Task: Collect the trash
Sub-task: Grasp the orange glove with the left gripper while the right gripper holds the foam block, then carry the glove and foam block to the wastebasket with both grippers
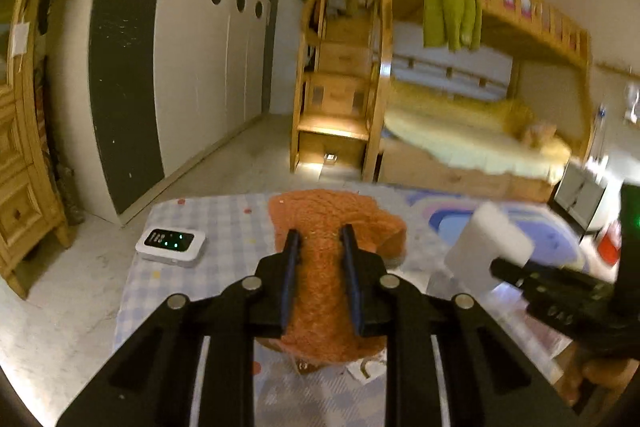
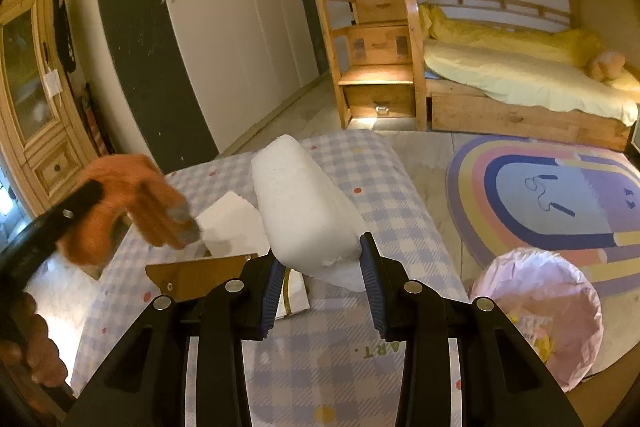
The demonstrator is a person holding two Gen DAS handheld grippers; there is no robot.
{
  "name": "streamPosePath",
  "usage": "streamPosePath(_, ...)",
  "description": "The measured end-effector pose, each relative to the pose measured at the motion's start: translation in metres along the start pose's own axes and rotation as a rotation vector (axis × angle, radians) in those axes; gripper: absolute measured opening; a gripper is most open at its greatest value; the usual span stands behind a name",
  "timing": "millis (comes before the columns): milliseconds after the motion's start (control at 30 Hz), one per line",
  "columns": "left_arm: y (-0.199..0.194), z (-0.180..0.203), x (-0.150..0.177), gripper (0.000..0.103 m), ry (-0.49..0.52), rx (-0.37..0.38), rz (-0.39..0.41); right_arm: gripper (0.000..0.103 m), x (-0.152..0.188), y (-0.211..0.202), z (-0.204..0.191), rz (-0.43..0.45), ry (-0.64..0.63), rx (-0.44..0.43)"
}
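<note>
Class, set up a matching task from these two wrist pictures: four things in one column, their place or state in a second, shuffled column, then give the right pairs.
Things
1. white foam block
2. orange fuzzy cloth
3. pink-lined bin
4. white device with green lights

Places or states
A. on the floor beside the table
B. held in the right gripper
C. lying on the checked tablecloth
D. held in the left gripper

Pairs: 1-B, 2-D, 3-A, 4-C

Orange cloth [image 2: 120,203] blurred, perhaps hiding the paper [image 2: 232,227] partly.
</note>
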State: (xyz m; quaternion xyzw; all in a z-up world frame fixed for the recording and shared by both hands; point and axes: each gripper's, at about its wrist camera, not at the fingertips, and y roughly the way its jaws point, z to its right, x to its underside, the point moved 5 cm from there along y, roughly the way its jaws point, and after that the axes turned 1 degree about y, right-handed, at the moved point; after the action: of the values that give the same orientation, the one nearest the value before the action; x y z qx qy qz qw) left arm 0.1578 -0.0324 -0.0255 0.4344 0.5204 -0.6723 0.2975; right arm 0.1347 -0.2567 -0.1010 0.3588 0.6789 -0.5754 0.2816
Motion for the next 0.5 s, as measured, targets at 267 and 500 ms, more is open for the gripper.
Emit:
streamPosePath(267,0.016,0.031,0.005,0.02,0.002,0.089,-0.06,0.038,-0.003,-0.011,0.017,0.029,0.053,0.012)
streamPosePath(500,0.025,0.088,0.007,0.02,0.067,0.169,-0.054,0.038,0.001,-0.034,0.054,0.046,0.167,0.04)
